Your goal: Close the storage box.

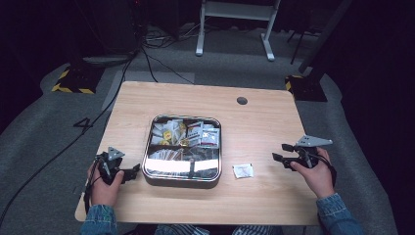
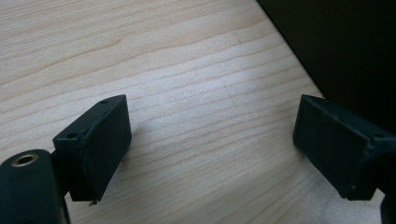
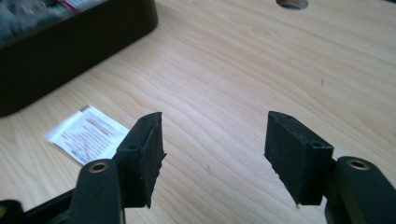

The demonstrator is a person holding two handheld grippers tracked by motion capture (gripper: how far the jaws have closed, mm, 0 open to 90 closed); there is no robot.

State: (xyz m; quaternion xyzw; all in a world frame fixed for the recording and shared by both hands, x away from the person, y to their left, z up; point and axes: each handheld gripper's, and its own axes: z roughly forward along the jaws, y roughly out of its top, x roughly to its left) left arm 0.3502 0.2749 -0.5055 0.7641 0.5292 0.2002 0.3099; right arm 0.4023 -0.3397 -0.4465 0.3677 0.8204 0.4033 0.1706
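Observation:
A square metal tin [image 1: 182, 172] with several small packets inside sits mid-table; its dark wall [image 3: 70, 51] appears in the right gripper view. A small white packet [image 1: 243, 170] [image 3: 88, 133] lies flat on the wood to the tin's right. My left gripper [image 1: 134, 171] [image 2: 212, 144] rests just left of the tin, open, with bare wood between its jaws. My right gripper [image 1: 280, 152] [image 3: 215, 149] stands open to the right of the white packet, jaws pointing toward it, holding nothing.
The wooden table [image 1: 254, 122] has a round cable hole [image 1: 242, 101] [image 3: 292, 3] at the back. Cables [image 1: 147, 54] and a white stand [image 1: 235, 24] are on the grey floor beyond. The table's edge [image 2: 289, 51] runs close to the left gripper.

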